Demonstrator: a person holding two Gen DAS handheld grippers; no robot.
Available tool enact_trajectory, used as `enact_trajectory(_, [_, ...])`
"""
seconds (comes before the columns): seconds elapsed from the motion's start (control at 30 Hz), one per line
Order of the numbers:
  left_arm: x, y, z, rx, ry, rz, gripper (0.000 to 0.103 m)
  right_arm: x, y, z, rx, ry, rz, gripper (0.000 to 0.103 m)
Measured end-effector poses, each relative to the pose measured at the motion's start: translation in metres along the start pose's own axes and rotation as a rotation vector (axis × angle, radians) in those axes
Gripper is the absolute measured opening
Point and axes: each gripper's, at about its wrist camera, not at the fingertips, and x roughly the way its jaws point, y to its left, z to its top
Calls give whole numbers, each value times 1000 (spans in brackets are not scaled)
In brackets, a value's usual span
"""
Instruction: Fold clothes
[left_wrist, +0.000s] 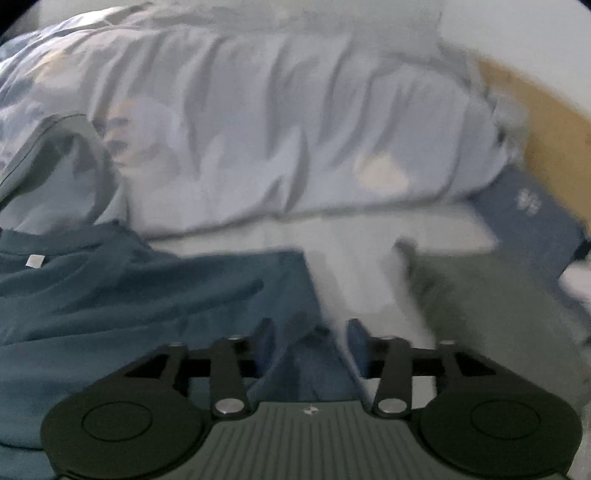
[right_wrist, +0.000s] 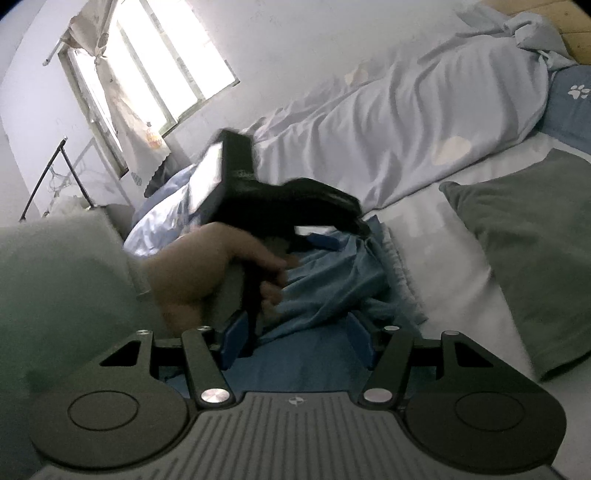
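A blue T-shirt lies spread on the white bed sheet, its white neck label at the left. My left gripper stands open over the shirt's right edge, and blue cloth lies between the fingers without being pinched. The right wrist view shows that same left gripper in a person's hand, with its tips down on the bunched blue T-shirt. My right gripper hangs open just above the shirt's near part. A folded green garment lies to the right.
A rumpled pale blue duvet runs along the far side of the bed. A dark blue pillow with a paw print sits at the right by a wooden headboard. A bright window is on the left wall.
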Motion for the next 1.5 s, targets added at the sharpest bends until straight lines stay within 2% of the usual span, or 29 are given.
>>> enact_trajectory(0.07, [-30,16,5,-47,-82,-34,62,0,-2,1,7,-1,1,62])
enact_trajectory(0.13, [-68,38,7,-92,-172,-27,63,-1,-2,1,11,-2,0,62])
enact_trajectory(0.3, [-164,111,7,-182,-318,124,63,-1,1,1,9,-6,8,62])
enact_trajectory(0.43, [-223,165,-7,-233,-331,276,63,1,6,0,-10,-8,14,62])
enact_trajectory(0.6, [-263,212,-35,-297,-291,410,63,6,13,-4,-32,-9,9,62])
enact_trajectory(0.73, [-269,242,-53,-407,-265,480,63,12,19,-8,-49,-2,2,62])
enact_trajectory(0.87, [-258,270,-64,-512,-237,465,63,16,24,-11,-65,2,0,62])
enact_trajectory(1.03, [-236,285,-62,-519,-208,491,62,20,28,-14,-83,3,1,62])
enact_trajectory(1.1, [-227,291,-60,-512,-195,503,58,22,28,-14,-84,5,1,62])
enact_trajectory(1.17, [-218,296,-56,-495,-184,518,39,23,27,-15,-81,8,0,62])
enact_trajectory(1.3, [-204,303,-50,-492,-157,518,18,27,25,-16,-76,18,-5,62])
enact_trajectory(1.33, [-202,304,-49,-493,-155,521,5,27,25,-17,-77,19,-6,62])
enact_trajectory(1.5, [-204,314,-34,-514,-206,519,2,28,24,-18,-85,26,-10,62])
